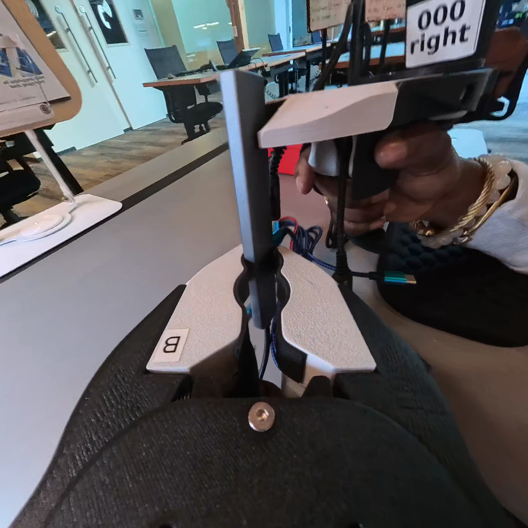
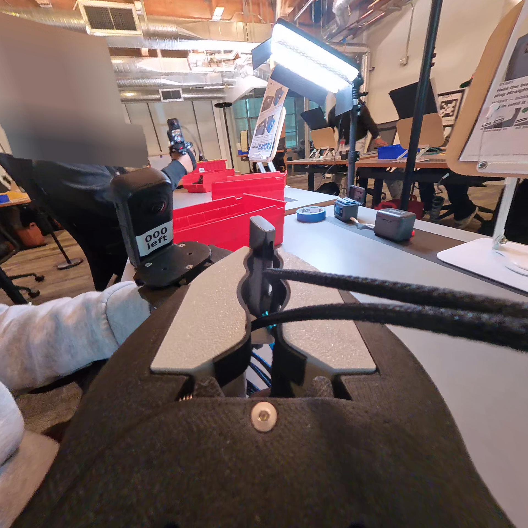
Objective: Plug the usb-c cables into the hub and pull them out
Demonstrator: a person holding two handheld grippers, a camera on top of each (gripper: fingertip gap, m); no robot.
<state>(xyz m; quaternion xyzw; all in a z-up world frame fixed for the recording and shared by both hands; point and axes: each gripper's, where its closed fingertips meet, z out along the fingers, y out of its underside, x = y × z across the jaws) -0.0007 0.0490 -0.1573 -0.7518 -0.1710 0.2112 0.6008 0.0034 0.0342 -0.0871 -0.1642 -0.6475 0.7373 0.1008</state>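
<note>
Two views, taken in turn. In the left wrist view the left gripper [image 1: 261, 285] has its fingers clamped on the grey hub [image 1: 245, 171], which stands upright at the centre of the frame, its lower end pinched between the pads. The right gripper [image 1: 328, 120] reaches in from the upper right and meets the hub's right edge; a hand [image 1: 400, 183] squeezes its handle. One loose teal usb-c plug [image 1: 400, 278] lies at right of centre, and a tangle of blue and red cables [image 1: 300, 237] sits behind the hub on the grey surface [image 1: 114, 271].

In the right wrist view the right gripper [image 2: 263, 288] has its fingers closed on a dark plug body [image 2: 261, 237] at centre frame; two black braided cables [image 2: 400, 303] cross toward the right edge. I cannot tell whether this plug is seated.

To do this well, I'd keep the hub steady and move the plug straight along the port's line, without twisting.
</note>
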